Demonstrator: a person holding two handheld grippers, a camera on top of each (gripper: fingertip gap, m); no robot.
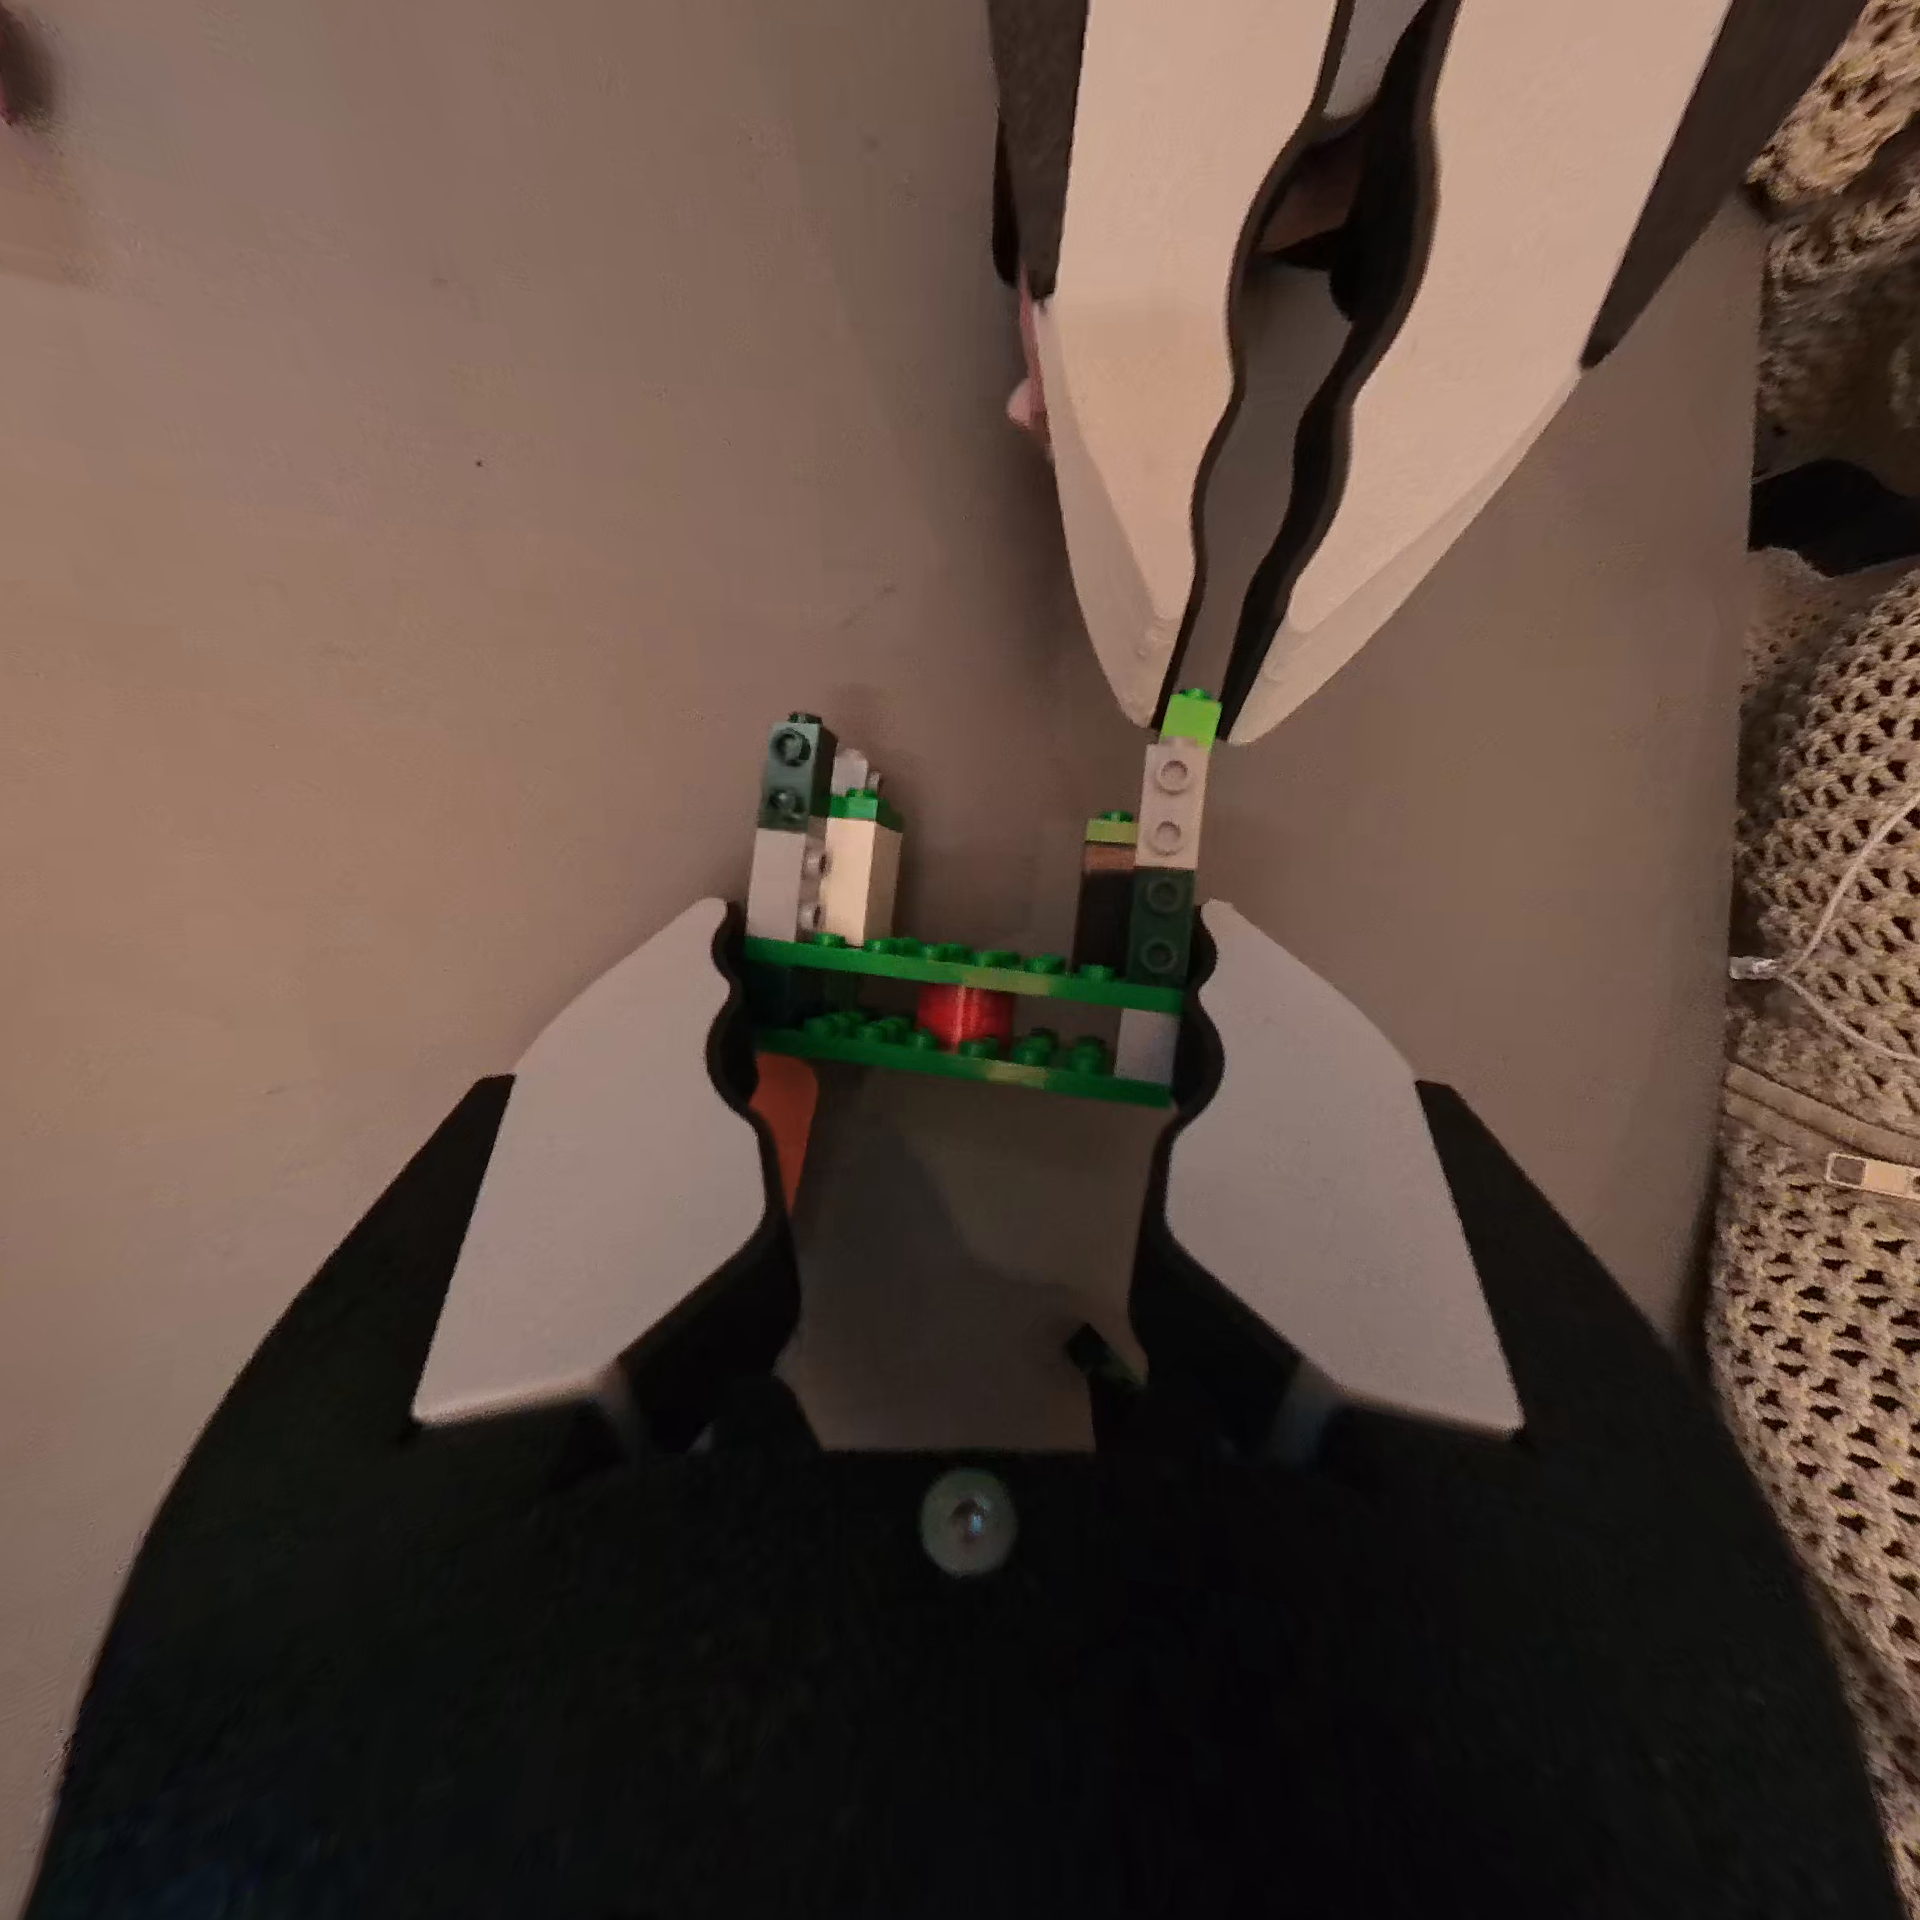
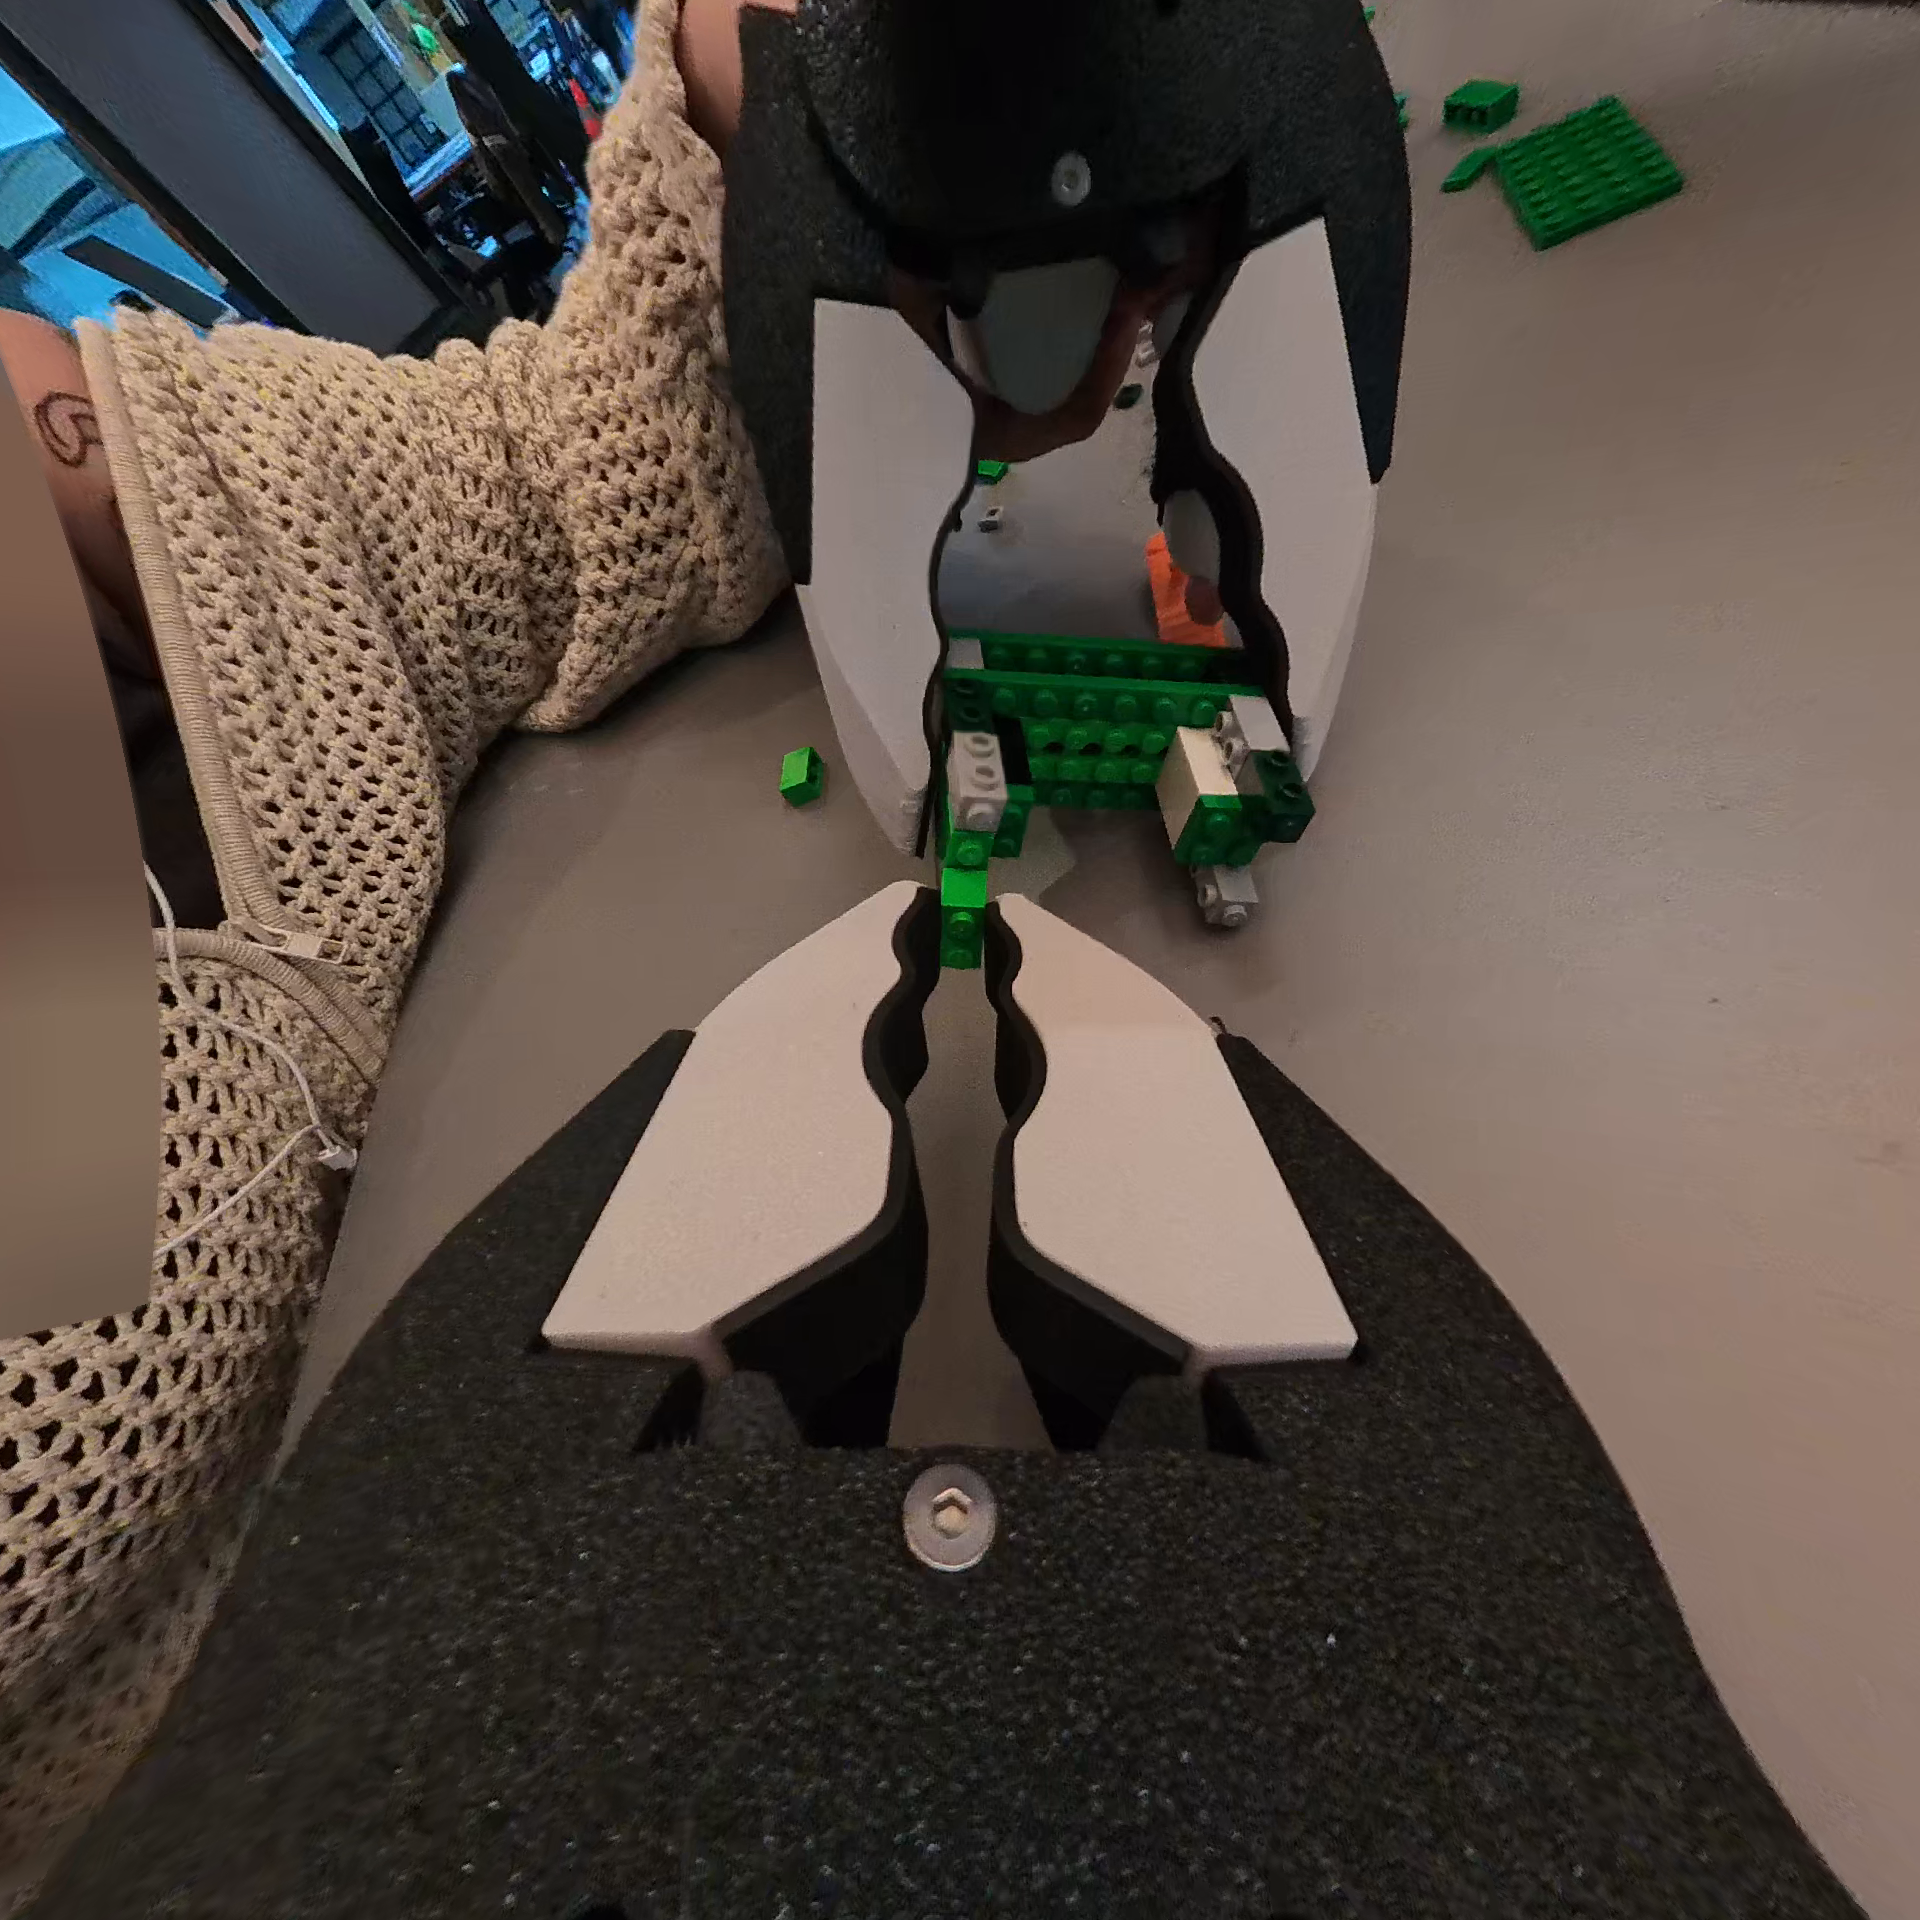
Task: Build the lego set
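In the left wrist view, the left hand-held gripper [image 1: 961, 997] fills the lower half of the frame, and its jaws stand fairly wide, clamped on either side of the lego build [image 1: 966, 977] at centre frame. The build shows two green plates [image 1: 966, 1065], one above the other, with a red piece [image 1: 961, 1013] between them and two stacks of grey and dark green bricks rising from the upper plate, one at each end.

The right hand-held gripper [image 1: 1193, 722] comes down from the upper right of that frame, its jaws narrow and pinching a small lime-green brick [image 1: 1191, 717] that sits on top of the right-hand grey brick [image 1: 1172, 805]. In the right wrist view the same brick [image 2: 962, 930] lies between the fingertips at mid-frame, touching the build [image 2: 1101, 727] just above it.

An orange piece [image 2: 1179, 592] between the left gripper's fingers is partly hidden by the finger, and its shape is hard to make out. The underside of the build is out of sight in both views.

On the grey tabletop [image 2: 1558, 831], one loose green brick [image 2: 802, 775] lies left of centre, one square green plate [image 2: 1584, 171] lies at upper right, and beside it lie two smaller green pieces. A knitted beige sleeve [image 2: 416, 540] crosses the left of the frame.
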